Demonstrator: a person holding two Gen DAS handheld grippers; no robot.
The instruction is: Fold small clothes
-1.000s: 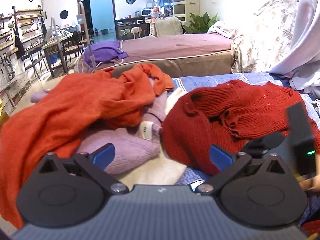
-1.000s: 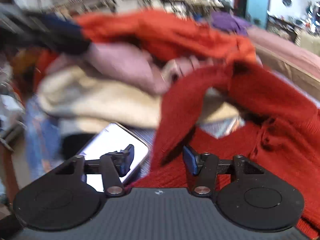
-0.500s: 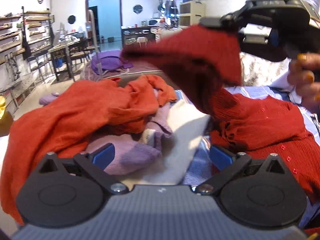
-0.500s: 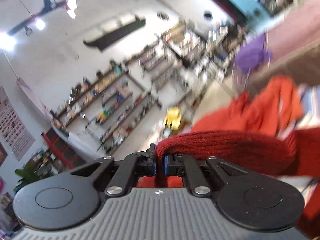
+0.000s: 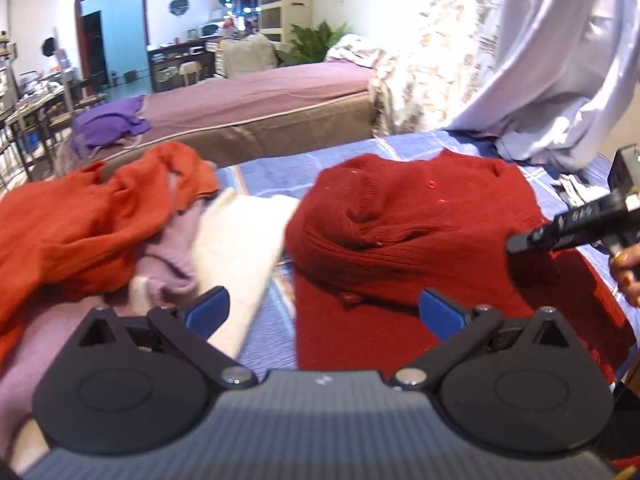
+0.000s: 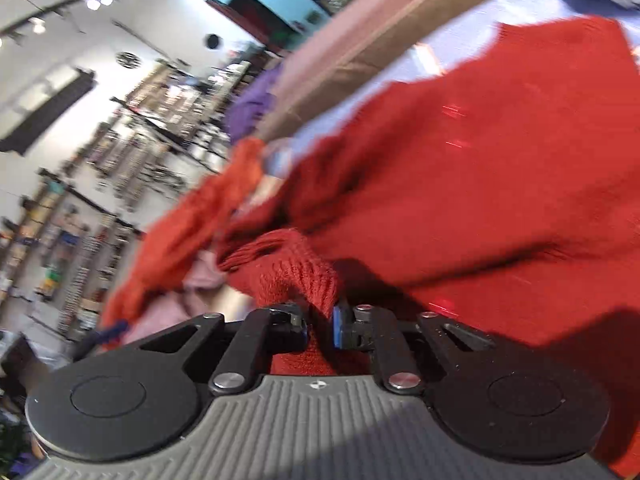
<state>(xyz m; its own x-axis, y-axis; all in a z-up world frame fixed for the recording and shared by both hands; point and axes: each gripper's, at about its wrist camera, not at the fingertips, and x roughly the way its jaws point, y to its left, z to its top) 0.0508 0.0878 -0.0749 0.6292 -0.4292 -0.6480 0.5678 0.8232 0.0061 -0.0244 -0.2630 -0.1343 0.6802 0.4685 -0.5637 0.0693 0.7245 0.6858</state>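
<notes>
The left gripper [image 5: 322, 314] is wide open and holds nothing. Its blue pads [image 5: 206, 312] hang over the blue sheet [image 5: 276, 168], with a white top [image 5: 236, 248] just under the left one and the red sweater [image 5: 412, 232] under the right one. The red sweater lies flat on the sheet, to the right of a pile: an orange top [image 5: 76, 224], a pink top [image 5: 172, 248] and the white top. The right gripper [image 6: 320, 326] has just been opening a little, and a sleeve [image 6: 296, 276] of the red sweater [image 6: 480, 184] is between its pads. The pads [image 6: 338, 326] are close on both sides of the knit, but I cannot tell if they press on it. The rest of the sweater spreads out past the gripper, up and to the right. The left view shows the whole pile, a bed [image 5: 256, 100] behind, and the right gripper [image 5: 568, 226] at the right edge over the sweater. The right view is tipped and blurry; only it shows the sleeve in the pads.
</notes>
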